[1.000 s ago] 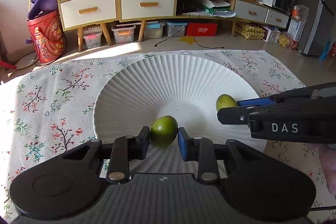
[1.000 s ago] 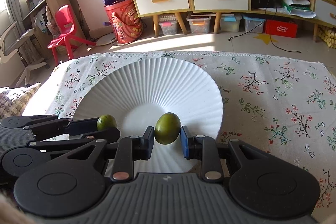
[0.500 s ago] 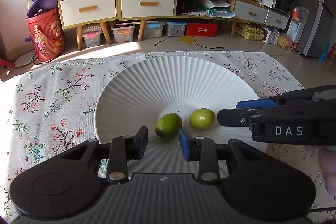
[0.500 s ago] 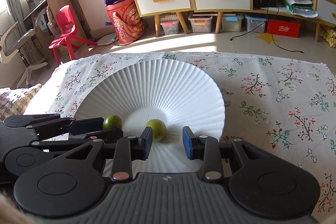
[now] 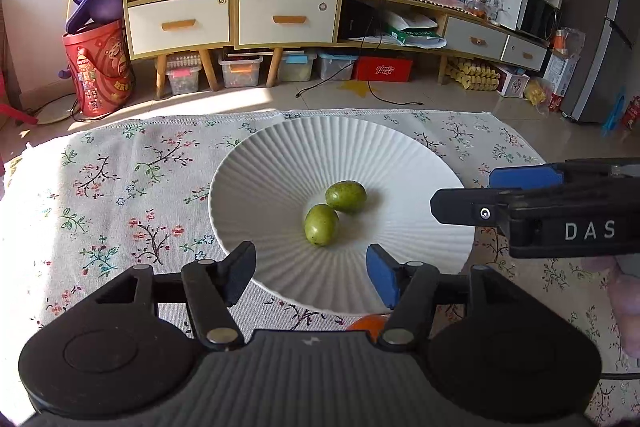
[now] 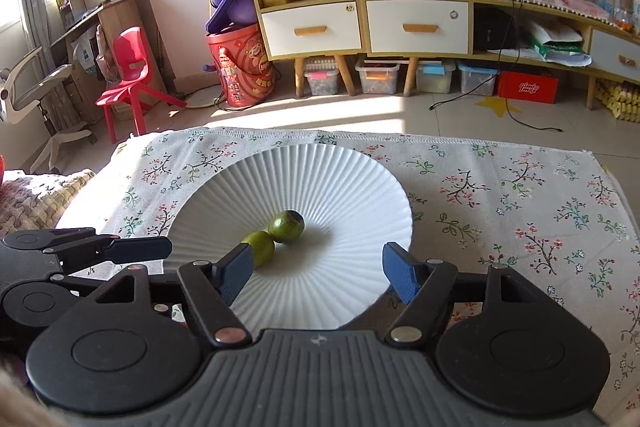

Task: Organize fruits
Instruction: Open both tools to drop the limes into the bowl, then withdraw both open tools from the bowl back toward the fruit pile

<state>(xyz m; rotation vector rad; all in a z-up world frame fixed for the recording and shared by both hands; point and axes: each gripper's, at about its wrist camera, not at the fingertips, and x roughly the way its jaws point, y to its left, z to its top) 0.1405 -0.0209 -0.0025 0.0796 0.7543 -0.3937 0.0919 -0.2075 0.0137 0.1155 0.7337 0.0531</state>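
Orange fruit [image 5: 366, 323] mostly hidden under the left tongs [image 5: 311, 269], only a sliver peeking between the plate [image 5: 280, 155] rim and the body. Near lime [image 6: 262, 247] partly covered by the right tongs' [image 6: 318, 273] left finger. Right tongs cut off at the frame edge in the left view.

Counted two green fruits [image 5: 321, 225] [image 5: 346, 196] touching in one white ribbed plate [image 5: 280, 155]; one orange fruit [image 5: 366, 323] partly hidden; two grippers [image 5: 311, 269] [image 6: 318, 271].
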